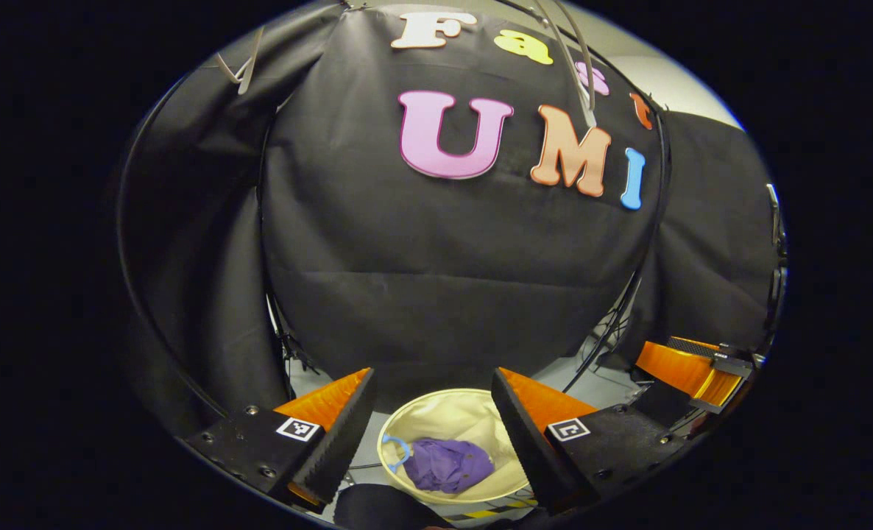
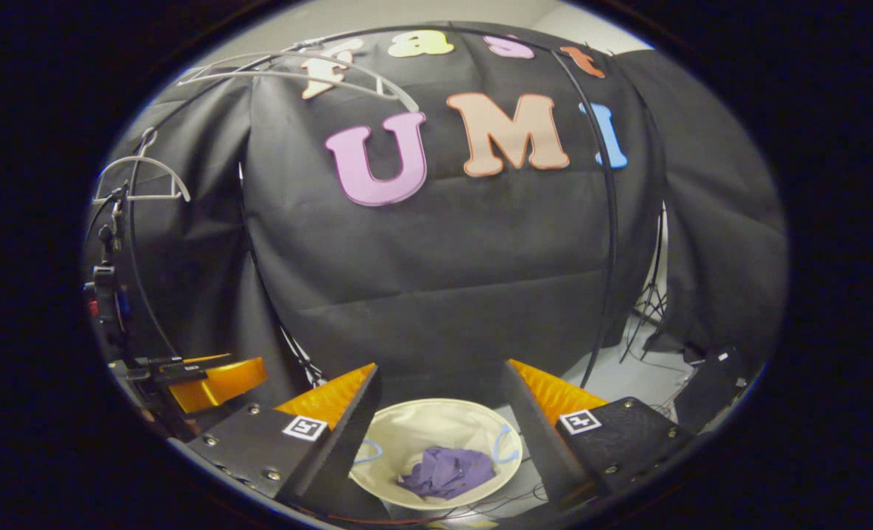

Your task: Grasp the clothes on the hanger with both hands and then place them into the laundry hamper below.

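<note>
Crumpled purple cloth garment (image 1: 447,464): lying inside round cream fabric laundry hamper (image 1: 436,416) on floor | left tool (image 1: 430,430): released, empty, above hamper | right tool (image 2: 440,434): released, empty, likewise | pale plastic hanger (image 2: 142,180): bare on rail, so transfer judged done.

Hamper partly blocked by your own fingers.
Laundry hamper (image 1: 436,416) rim hidden both sides; your other gripper (image 1: 690,372) is cut off at the edge.

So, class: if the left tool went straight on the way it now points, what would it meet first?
Probably the black cloth wall ahead of the open left tool; depth is unclear. The hamper sits lower.
</note>
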`<state>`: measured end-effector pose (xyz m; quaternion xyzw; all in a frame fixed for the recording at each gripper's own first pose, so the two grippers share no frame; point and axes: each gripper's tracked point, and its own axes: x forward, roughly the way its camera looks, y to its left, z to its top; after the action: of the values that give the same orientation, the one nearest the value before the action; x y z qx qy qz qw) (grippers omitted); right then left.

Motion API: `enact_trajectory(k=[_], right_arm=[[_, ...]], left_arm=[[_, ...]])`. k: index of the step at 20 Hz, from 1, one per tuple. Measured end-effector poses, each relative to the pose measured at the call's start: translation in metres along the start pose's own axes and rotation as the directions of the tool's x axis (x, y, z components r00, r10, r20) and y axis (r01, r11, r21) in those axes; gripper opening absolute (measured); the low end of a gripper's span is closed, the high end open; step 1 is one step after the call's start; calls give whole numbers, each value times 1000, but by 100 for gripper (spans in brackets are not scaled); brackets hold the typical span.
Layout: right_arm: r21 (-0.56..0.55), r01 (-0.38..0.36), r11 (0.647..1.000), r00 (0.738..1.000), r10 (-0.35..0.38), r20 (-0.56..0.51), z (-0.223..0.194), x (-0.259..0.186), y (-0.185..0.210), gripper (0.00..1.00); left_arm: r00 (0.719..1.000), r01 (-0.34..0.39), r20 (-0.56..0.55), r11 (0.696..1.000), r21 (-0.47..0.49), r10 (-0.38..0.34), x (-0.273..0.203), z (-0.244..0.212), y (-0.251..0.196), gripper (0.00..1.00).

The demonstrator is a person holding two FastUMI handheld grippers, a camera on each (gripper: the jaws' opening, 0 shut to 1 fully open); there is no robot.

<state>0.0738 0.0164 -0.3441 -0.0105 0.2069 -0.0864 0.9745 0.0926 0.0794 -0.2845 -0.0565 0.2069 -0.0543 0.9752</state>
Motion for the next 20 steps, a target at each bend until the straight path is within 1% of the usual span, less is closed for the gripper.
enact_trajectory(k=[2, 4, 6, 8, 11, 12, 13, 14, 16, 17, 18, 19, 20], right_arm=[[-15, -14, 1000, 1000, 14, 20, 16, -10, 3, 99], [-3, -26, 1000, 999, 26, 48, 31, -17, 5, 99], [3, -16, 1000, 997, 15, 78, 43, -22, -2, 99], [14, -12, 1000, 994, 10, 105, 53, -27, -7, 99], [35, -10, 999, 991, 6, 132, 61, -35, -15, 99], [46, 9, 999, 989, -15, 150, 66, -37, -23, 99], [58, 24, 998, 985, -34, 168, 73, -39, -31, 98], [69, 30, 997, 982, -42, 181, 80, -42, -34, 100], [70, 24, 997, 978, -38, 207, 90, -47, -37, 99], [66, 20, 998, 975, -34, 218, 96, -50, -38, 96], [61, 10, 998, 973, -24, 229, 101, -51, -41, 98], [63, -3, 998, 972, -12, 236, 104, -52, -43, 99], [69, -10, 998, 969, -7, 246, 107, -51, -47, 96]], left_arm=[[1000, 4, 31, 1000, 1, -4, -9, 23, -2, 96], [999, -6, 39, 1000, 15, 6, -17, 33, -3, 96], [999, -13, 52, 1000, 17, 12, -23, 41, -3, 96], [998, 1, 68, 1000, 3, -1, -30, 50, -7, 96], [995, -3, 99, 1000, 2, 3, -41, 62, -7, 96], [994, -11, 109, 1000, 12, 9, -48, 68, -7, 94], [993, -35, 113, 999, 23, 33, -52, 70, -4, 96], [992, -64, 114, 997, 34, 60, -57, 70, 1, 92], [987, -104, 127, 993, 49, 97, -63, 76, 8, 92], [985, -113, 140, 992, 52, 105, -65, 81, 10, 96], [983, -121, 145, 991, 52, 112, -67, 82, 10, 96], [981, -125, 154, 991, 52, 115, -69, 84, 9, 96], [982, -122, 153, 991, 60, 111, -69, 85, 7, 93]])
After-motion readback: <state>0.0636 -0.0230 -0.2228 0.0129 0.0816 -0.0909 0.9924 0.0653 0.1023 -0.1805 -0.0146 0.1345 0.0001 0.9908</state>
